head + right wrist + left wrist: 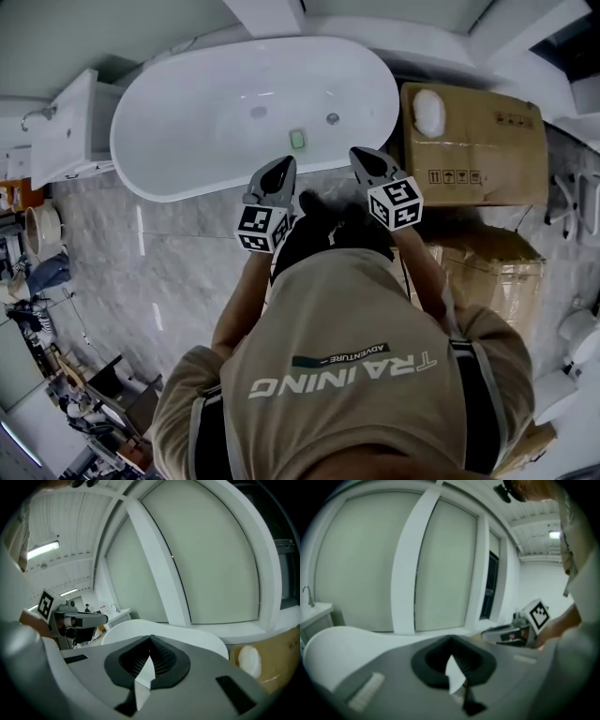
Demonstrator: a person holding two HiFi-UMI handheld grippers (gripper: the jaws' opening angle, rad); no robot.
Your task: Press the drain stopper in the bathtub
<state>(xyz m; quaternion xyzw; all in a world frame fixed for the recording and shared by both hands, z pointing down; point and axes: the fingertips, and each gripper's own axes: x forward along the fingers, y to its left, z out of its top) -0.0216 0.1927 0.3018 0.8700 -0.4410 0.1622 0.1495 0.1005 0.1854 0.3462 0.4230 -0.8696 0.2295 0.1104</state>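
1. Head view, far left: a white washbasin (67, 127) with a tap (36, 114) stands just beside the left end of the bathtub (169, 141).
2. The bathtub is a glossy white oval that stands free on a grey marbled floor (112, 244).
3. The drain stopper (258, 112) lies at about the middle of the tub's bottom. It shows as a small, dull grey round disc, too small for any detail.
4. To the stopper's right, a small green rectangle (297, 139) sits on the near inner wall. A smaller shiny round fitting (333, 118) lies further right.
5. The left gripper (286, 161) hangs over the tub's near rim, well apart from the stopper. In the left gripper view its jaw tips meet, with nothing between them.
6. The right gripper (358, 152) hangs just beside it over the same rim. In the right gripper view its jaws are likewise together and empty.
7. The person's tan shirt (347, 375) carries "TRAINING" in white with a smaller "ADVENTURE". Both words appear upside down in the head view.
8. At the right, a cardboard box (478, 150) bears black handling symbols, too small to read. A white foam lump (428, 111) rests on its top.
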